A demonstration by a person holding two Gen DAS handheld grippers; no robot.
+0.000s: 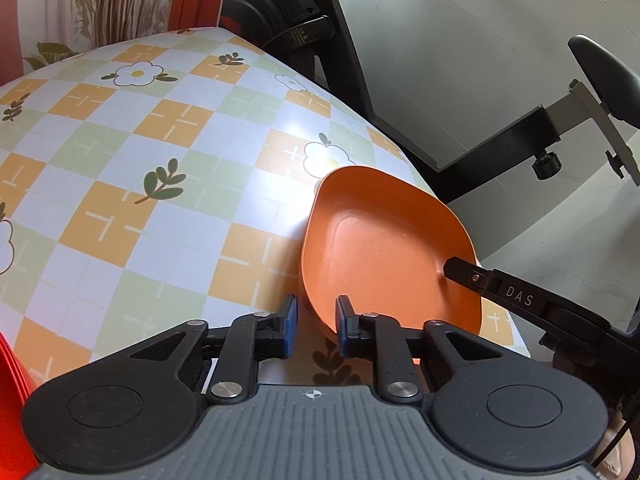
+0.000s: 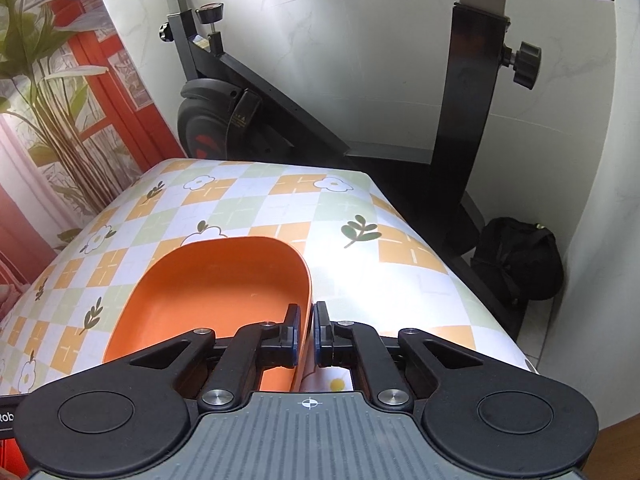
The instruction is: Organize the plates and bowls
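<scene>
Right wrist view: the right gripper (image 2: pixel 306 330) is closed on the rim of the orange bowl (image 2: pixel 224 284); one pad is inside the wall and one outside.
Left wrist view: the left gripper (image 1: pixel 316 328) is open, with a clear gap between its pads; the near rim of the bowl (image 1: pixel 384 248) lies just in front of this gap, and I cannot tell if it touches.
Bowl place: on the table (image 1: pixel 132 184), near the right edge and the near corner, with the floor just beside it.
Risk 1: the grip is only on a thin rim, so the bowl may tilt or slip out when it is lifted.
Risk 2: a push from the left gripper could slide the bowl toward the table edge.
Risk 3: both grippers are close at one bowl, so they may hit each other.
Hidden: the near part of the bowl is covered by the gripper bodies.
Cut off: something red-orange (image 1: pixel 10 384) at the left border; I cannot say if it is plates.
Not seen: other bowls, or the place to put this one.
</scene>
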